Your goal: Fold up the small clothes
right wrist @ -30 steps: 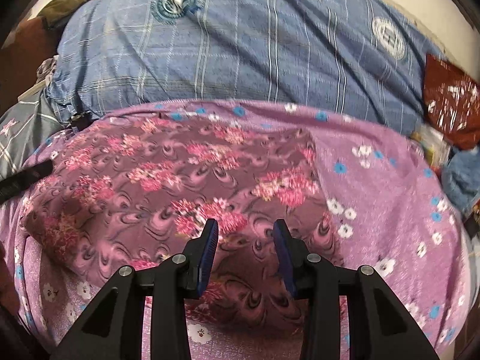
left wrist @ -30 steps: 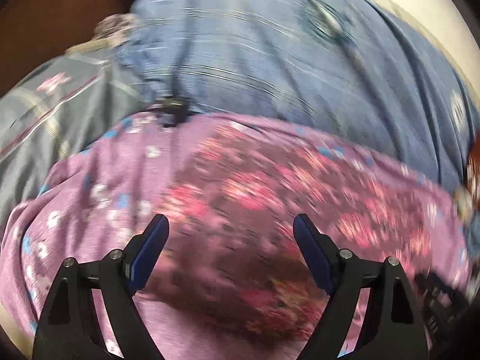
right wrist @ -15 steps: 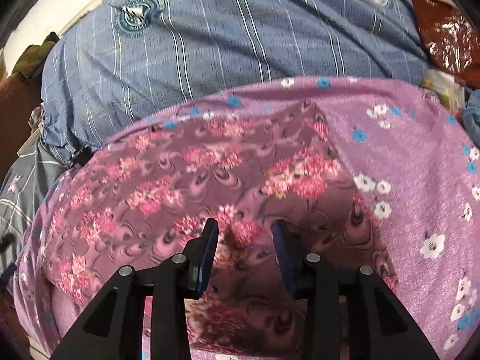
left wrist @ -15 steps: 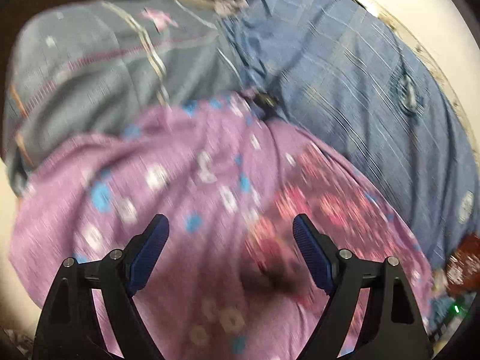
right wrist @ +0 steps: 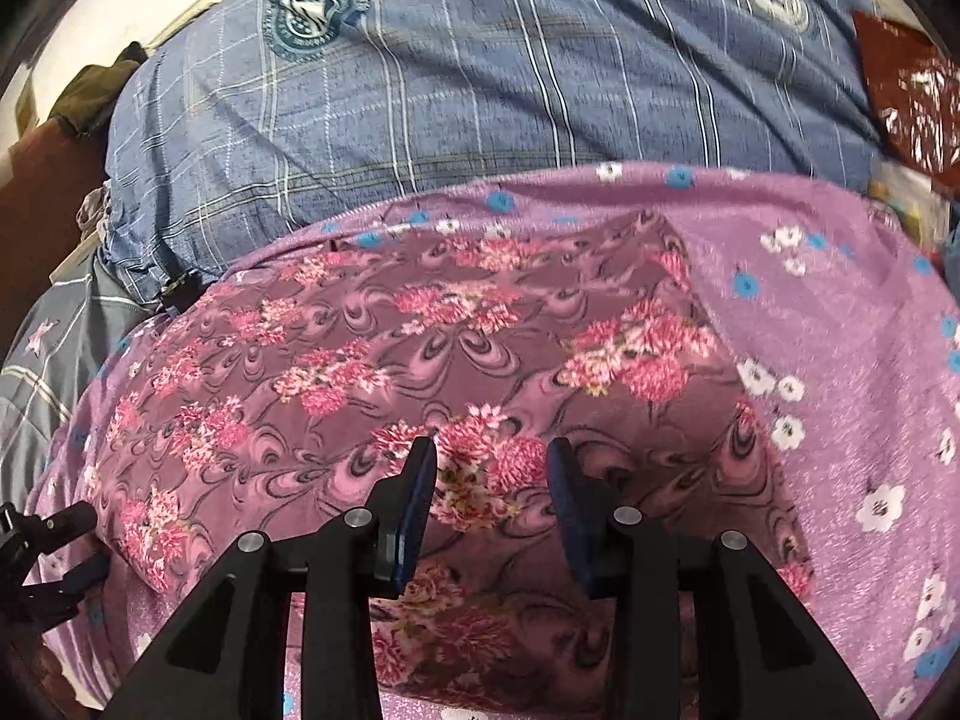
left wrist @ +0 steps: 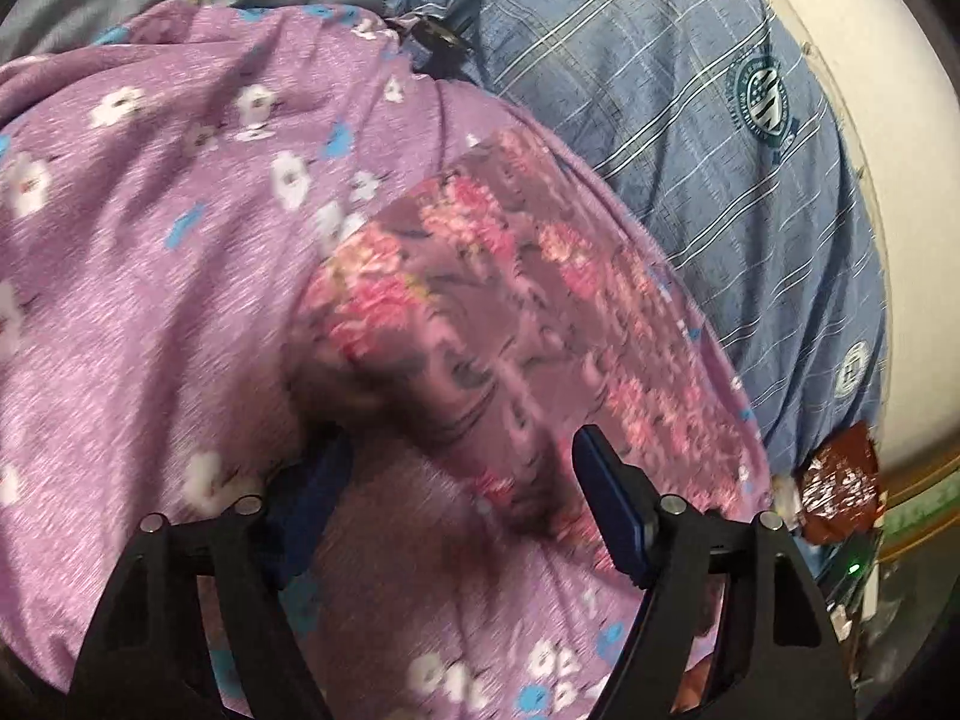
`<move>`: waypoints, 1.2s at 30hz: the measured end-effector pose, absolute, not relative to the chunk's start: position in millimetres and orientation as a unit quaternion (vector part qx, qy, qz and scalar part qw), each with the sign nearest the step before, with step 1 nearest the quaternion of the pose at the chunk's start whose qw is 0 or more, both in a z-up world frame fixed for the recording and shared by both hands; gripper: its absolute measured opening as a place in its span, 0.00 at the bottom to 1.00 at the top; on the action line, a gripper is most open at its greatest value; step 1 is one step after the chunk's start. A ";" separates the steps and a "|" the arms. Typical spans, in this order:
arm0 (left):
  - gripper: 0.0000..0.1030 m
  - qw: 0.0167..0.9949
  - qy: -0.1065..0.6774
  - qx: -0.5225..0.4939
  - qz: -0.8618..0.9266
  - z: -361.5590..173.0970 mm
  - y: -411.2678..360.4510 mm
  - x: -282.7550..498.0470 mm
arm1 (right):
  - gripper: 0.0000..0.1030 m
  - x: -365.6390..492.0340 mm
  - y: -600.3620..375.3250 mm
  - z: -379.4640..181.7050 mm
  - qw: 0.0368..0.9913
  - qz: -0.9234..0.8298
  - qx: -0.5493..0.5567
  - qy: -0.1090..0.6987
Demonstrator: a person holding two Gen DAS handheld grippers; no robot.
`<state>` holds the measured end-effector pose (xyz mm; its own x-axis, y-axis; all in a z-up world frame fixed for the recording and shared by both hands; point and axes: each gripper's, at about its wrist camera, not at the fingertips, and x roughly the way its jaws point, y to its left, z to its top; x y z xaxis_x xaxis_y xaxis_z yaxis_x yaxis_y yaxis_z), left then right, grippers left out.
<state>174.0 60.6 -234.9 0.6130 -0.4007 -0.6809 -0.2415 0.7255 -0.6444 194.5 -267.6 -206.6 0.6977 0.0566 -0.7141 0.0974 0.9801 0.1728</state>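
Note:
A small maroon cloth with pink flowers (right wrist: pixel 420 348) lies folded flat on a lilac floral sheet (right wrist: pixel 840 312). My right gripper (right wrist: pixel 492 462) hovers open over the cloth's near middle, jaws partly apart, holding nothing. In the left wrist view the same cloth (left wrist: pixel 498 312) shows blurred, with my left gripper (left wrist: pixel 462 456) wide open at its left corner, the left finger (left wrist: pixel 312 480) under or against the cloth's edge. My left gripper also shows at the left edge of the right wrist view (right wrist: pixel 42 546).
A blue plaid pillow (right wrist: pixel 480 84) lies behind the sheet, with a grey patterned cloth (right wrist: pixel 42 360) at the left. A shiny red-brown packet (right wrist: pixel 906 84) sits at the right, next to small clutter. A cream wall (left wrist: pixel 888 120) rises behind the pillow.
My left gripper swung left over the lilac sheet, then came back to the cloth's left corner. My right gripper stayed over the cloth, shifting slightly. The cloth has not moved.

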 end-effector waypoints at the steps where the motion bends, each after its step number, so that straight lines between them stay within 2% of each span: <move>1: 0.74 0.817 0.438 -0.371 -0.050 -234.7 59.0 179.4 | 0.38 196.1 -269.1 -208.9 0.913 -0.012 0.103 0.393; 8: 0.74 0.802 0.425 -0.417 -0.052 -231.5 65.1 209.9 | 0.40 199.8 -271.6 -212.4 0.909 -0.008 0.117 0.401; 11: 0.71 0.814 0.414 -0.403 -0.054 -230.7 59.7 214.3 | 0.40 202.6 -270.4 -213.8 0.908 -0.011 0.113 0.404; 13: 0.55 0.824 0.412 -0.386 -0.051 -231.4 56.8 216.2 | 0.41 204.3 -270.1 -213.9 0.907 -0.011 0.112 0.405; 15: 0.32 0.829 0.412 -0.375 -0.047 -231.9 55.5 217.5 | 0.41 205.7 -269.8 -214.1 0.908 -0.012 0.110 0.405; 18: 0.19 0.844 0.398 -0.356 -0.038 -227.2 55.9 213.5 | 0.41 207.4 -268.4 -214.5 0.907 -0.014 0.104 0.407; 25: 0.13 0.902 0.341 -0.259 -0.058 -182.0 30.8 200.1 | 0.40 207.3 -268.8 -214.8 0.906 -0.013 0.105 0.410; 30: 0.12 0.917 0.332 -0.208 -0.075 -157.7 6.7 202.3 | 0.38 205.6 -272.1 -214.8 0.904 -0.009 0.112 0.413; 32: 0.11 0.922 0.327 -0.186 -0.092 -145.8 -6.5 203.8 | 0.36 205.7 -280.1 -212.8 0.901 -0.004 0.136 0.413; 36: 0.10 0.929 0.323 -0.137 -0.116 -128.1 -38.6 203.2 | 0.38 203.6 -307.4 -208.2 0.892 0.010 0.217 0.397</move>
<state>203.2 -38.6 -128.1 0.7643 -0.3050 -0.5682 0.1274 0.9351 -0.3307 203.6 -307.4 -208.2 0.6838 0.1900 -0.7045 0.1549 0.9057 0.3947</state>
